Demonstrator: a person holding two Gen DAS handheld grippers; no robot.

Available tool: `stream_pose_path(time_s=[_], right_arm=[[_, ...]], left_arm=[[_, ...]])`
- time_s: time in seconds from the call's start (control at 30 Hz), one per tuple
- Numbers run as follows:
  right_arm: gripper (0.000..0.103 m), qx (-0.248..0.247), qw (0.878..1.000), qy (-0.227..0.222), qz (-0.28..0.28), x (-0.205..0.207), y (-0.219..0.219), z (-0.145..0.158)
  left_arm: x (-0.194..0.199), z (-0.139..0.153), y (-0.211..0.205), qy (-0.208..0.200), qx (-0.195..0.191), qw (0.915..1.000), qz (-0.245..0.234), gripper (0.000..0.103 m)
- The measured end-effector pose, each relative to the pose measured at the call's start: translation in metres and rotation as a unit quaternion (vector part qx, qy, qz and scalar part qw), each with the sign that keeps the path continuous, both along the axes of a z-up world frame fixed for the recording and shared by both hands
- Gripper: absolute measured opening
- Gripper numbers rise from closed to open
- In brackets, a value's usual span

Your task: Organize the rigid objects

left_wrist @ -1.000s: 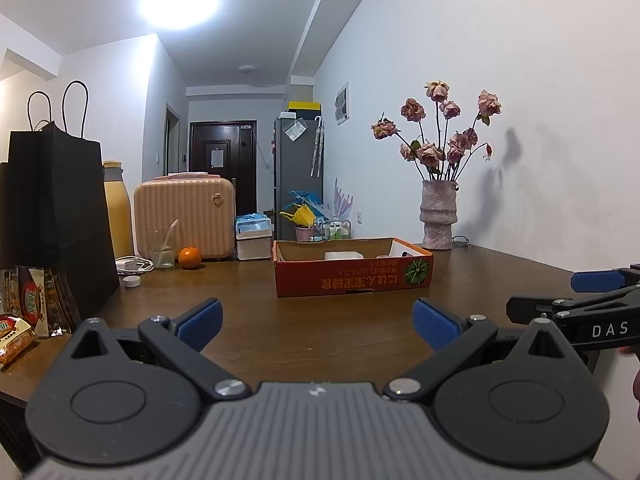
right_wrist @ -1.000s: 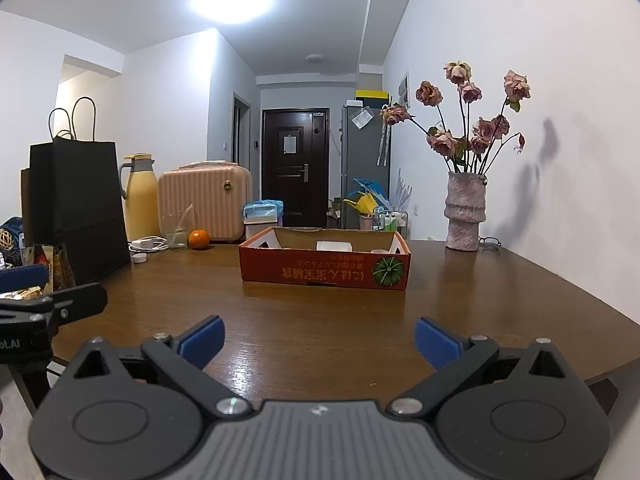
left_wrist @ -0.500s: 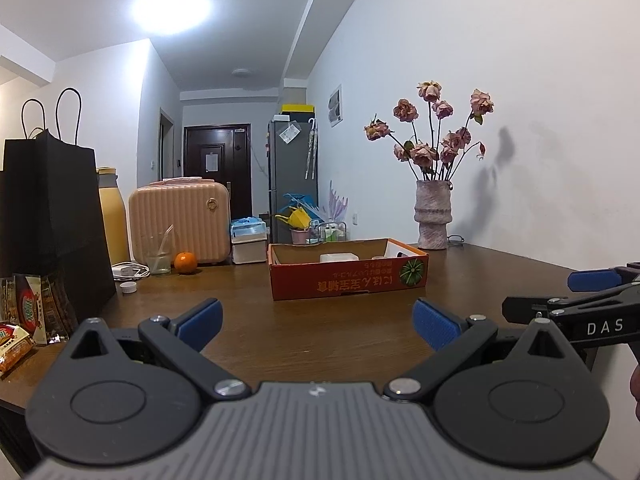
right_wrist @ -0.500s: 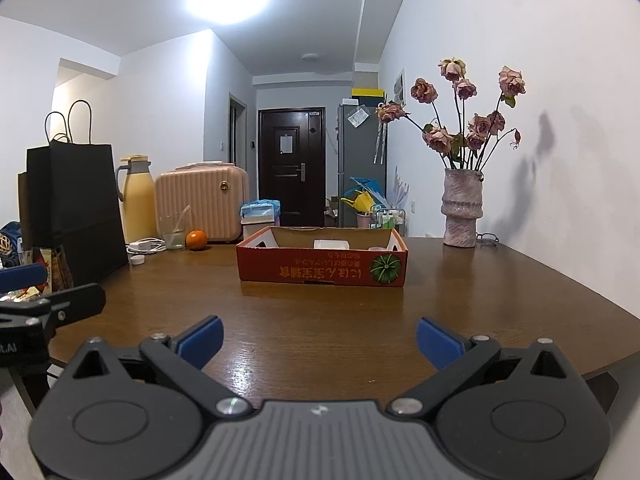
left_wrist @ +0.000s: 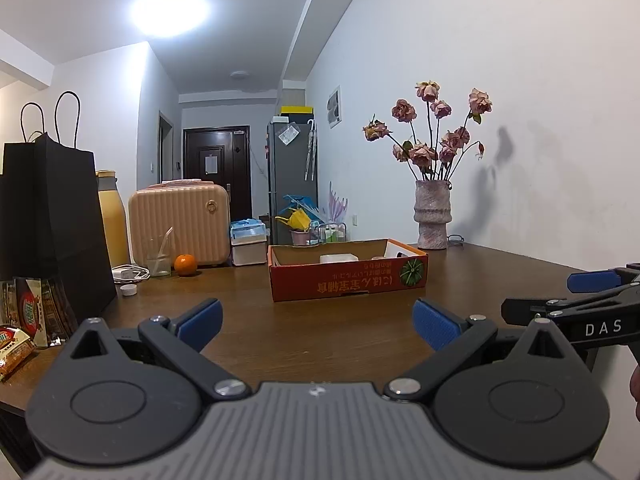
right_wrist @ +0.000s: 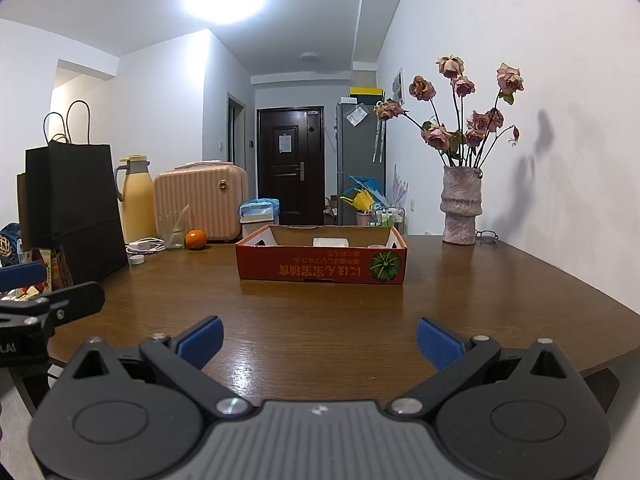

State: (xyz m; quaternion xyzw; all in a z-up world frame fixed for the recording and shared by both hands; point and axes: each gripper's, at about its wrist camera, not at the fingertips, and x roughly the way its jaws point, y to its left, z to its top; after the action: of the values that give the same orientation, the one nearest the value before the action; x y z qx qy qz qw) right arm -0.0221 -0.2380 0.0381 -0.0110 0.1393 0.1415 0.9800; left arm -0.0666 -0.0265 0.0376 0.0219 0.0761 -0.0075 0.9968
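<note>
Left wrist view: left gripper (left_wrist: 316, 320) fingers spread wide, empty, right gripper (right_wrist: 318, 338) likewise, both hovering well short of the red cardboard box (left_wrist: 347, 276) mid-table (left_wrist: 320, 340), probably the sorting bin; white items already inside it.

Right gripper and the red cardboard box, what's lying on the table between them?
Nothing: in the right wrist view, only bare wooden table lies between the open right gripper and the red cardboard box.
</note>
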Motion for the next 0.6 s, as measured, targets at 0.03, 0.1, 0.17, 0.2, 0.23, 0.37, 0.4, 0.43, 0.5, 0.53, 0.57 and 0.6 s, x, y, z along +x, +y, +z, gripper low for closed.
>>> stream_pose_path(time_s=[0.03,0.1,0.17,0.2,0.23,0.37,0.4,0.43,0.5,0.53,0.57,0.6], right_arm=[[0.103,0.0,1.0,0.001,0.0,0.0003,0.0002,-0.0005],[0.103,-0.001,1.0,0.003,0.001,0.0002,0.0005,-0.0013],[0.103,-0.001,1.0,0.002,0.001,-0.0003,0.0005,-0.001],[0.103,-0.001,1.0,0.001,0.001,-0.0007,0.0002,-0.0005],[0.103,-0.001,1.0,0.001,0.0,-0.0007,-0.0001,0.0],[0.103,0.0,1.0,0.002,0.0,-0.0001,-0.0009,-0.0004],[0.103,0.0,1.0,0.001,0.0,0.0,-0.0009,-0.0003],[0.103,0.0,1.0,0.001,-0.001,0.0,-0.001,-0.0003],[0.103,0.0,1.0,0.0,-0.002,0.0001,-0.0015,-0.0006],[0.103,0.001,1.0,0.0,-0.003,0.0002,-0.002,-0.0008],[0.103,0.002,1.0,0.0,-0.003,0.0003,-0.0026,-0.001],[0.103,0.002,1.0,0.001,-0.003,0.0006,-0.0028,-0.0014]], left_arm=[[0.0,0.0002,-0.0001,0.001,0.0,1.0,-0.001,0.103],[-0.0006,0.0004,-0.0002,-0.001,0.002,1.0,-0.001,0.103],[-0.0007,0.0012,-0.0005,-0.002,0.002,1.0,0.0,0.103],[-0.0011,0.0012,-0.0003,-0.002,0.003,1.0,0.0,0.103],[-0.0014,0.0011,-0.0003,-0.002,0.003,1.0,0.0,0.103],[-0.0014,0.001,-0.0002,-0.003,0.003,1.0,0.001,0.103],[-0.0011,0.0014,-0.0001,-0.003,0.003,1.0,0.001,0.103],[-0.0012,0.0013,0.0,-0.002,0.003,1.0,0.001,0.103],[-0.0014,0.0014,0.0004,-0.003,0.003,1.0,0.001,0.103],[-0.0012,0.0013,0.0,-0.003,0.003,1.0,0.001,0.103],[-0.0013,0.0012,-0.0002,-0.003,0.004,1.0,0.001,0.103],[-0.0007,0.0012,-0.0004,-0.003,0.004,1.0,0.001,0.103]])
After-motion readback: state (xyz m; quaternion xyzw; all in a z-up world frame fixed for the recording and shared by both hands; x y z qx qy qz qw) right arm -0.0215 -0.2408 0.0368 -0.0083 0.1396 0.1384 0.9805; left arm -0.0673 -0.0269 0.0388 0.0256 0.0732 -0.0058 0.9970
